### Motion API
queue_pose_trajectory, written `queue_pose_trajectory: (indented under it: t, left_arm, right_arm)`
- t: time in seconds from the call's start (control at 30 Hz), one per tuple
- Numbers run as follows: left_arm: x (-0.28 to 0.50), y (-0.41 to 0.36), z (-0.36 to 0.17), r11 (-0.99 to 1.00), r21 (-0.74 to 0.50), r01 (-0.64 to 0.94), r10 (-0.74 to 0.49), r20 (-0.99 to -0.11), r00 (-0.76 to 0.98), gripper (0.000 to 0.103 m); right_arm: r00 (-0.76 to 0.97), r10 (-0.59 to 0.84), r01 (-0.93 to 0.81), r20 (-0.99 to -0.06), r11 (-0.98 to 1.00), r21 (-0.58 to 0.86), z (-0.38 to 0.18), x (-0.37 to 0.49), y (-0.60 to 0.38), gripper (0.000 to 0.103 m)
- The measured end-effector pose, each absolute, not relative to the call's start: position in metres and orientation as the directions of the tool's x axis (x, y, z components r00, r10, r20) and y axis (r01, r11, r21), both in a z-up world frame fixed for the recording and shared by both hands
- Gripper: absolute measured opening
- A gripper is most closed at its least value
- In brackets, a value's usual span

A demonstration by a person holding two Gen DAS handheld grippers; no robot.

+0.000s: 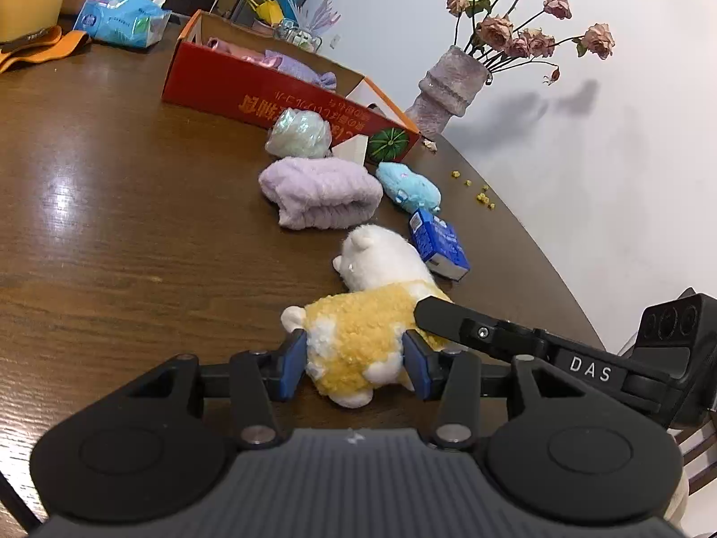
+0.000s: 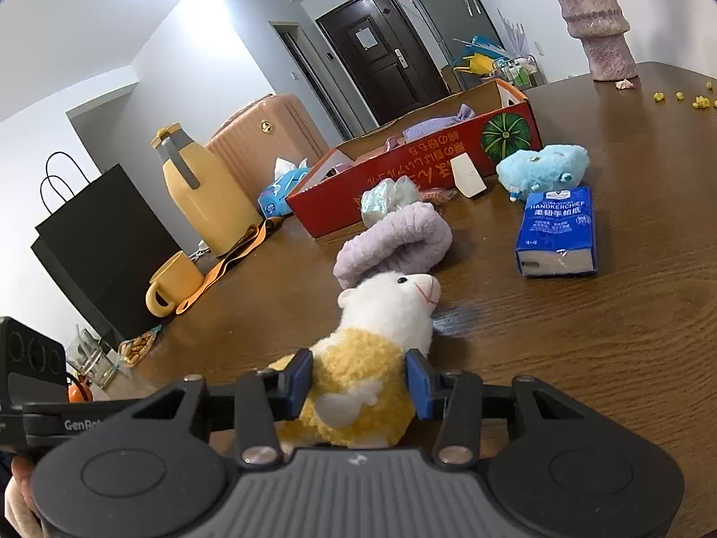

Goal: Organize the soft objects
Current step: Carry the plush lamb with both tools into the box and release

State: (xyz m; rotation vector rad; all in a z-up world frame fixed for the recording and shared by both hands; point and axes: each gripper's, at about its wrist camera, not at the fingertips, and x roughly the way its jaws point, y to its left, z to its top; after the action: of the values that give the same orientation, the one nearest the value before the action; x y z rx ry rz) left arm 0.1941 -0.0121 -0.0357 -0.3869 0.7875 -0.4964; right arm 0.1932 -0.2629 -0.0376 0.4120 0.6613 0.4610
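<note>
While I've got both grippers on the plush alpaca [image 1: 358, 340], it's lying on its side on the wooden table [image 1: 112, 224] — yellow body toward me, white head pointing at the lilac towel roll [image 1: 320, 193]. My left gripper [image 1: 356, 356] is about half open, blue pads pressed into the fluffy rump. My right gripper [image 2: 360, 381] pinches the body just behind the neck, also partway closed. Past it sit the blue plush [image 2: 544, 166], the tissue pack [image 2: 560, 231] and the red box [image 2: 403, 179] — some purple cloth is already inside.
</note>
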Motion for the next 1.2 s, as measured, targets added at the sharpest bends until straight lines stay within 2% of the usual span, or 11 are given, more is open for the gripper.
queue_pose_trajectory:
  t: [0.23,0.37,0.47,0.63,0.83,1.03,1.13,1.2]
  left_arm:
    - [0.219,-0.024,0.017,0.789,-0.464,0.404,-0.602,-0.452,0.658,0.047]
    - [0.281,-0.046,0.052,0.788,-0.414,0.456,-0.608,-0.401,0.686,0.047]
    - [0.344,-0.061,0.070,0.788,-0.420,0.451,-0.607,-0.402,0.686,0.047]
    - [0.444,-0.077,0.072,0.782,-0.455,0.425,-0.612,-0.436,0.659,0.047]
    - [0.519,-0.088,0.021,0.804,-0.485,0.345,-0.585,-0.539,0.606,0.047]
    - [0.538,-0.093,-0.022,0.818,-0.475,0.325,-0.573,-0.628,0.526,0.046]
    - [0.539,-0.096,-0.027,0.829,-0.454,0.327,-0.559,-0.654,0.510,0.047]
    - [0.536,-0.096,-0.026,0.836,-0.445,0.322,-0.549,-0.655,0.519,0.051]
  right_arm:
    - [0.793,0.495,-0.322,-0.356,0.836,0.445,0.014,0.203,-0.279,0.043]
    - [0.841,0.444,-0.327,-0.310,0.872,0.365,0.051,0.255,-0.289,0.043]
    - [0.852,0.418,-0.310,-0.316,0.888,0.340,0.072,0.312,-0.298,0.043]
    - [0.825,0.402,-0.269,-0.398,0.898,0.349,0.084,0.418,-0.311,0.043]
    - [0.731,0.396,-0.212,-0.557,0.906,0.366,0.045,0.516,-0.314,0.043]
    - [0.665,0.319,-0.179,-0.675,0.946,0.271,0.009,0.537,-0.301,0.043]
    - [0.657,0.264,-0.162,-0.706,0.964,0.211,0.006,0.536,-0.295,0.042]
    - [0.669,0.234,-0.155,-0.705,0.972,0.176,0.008,0.533,-0.294,0.046]
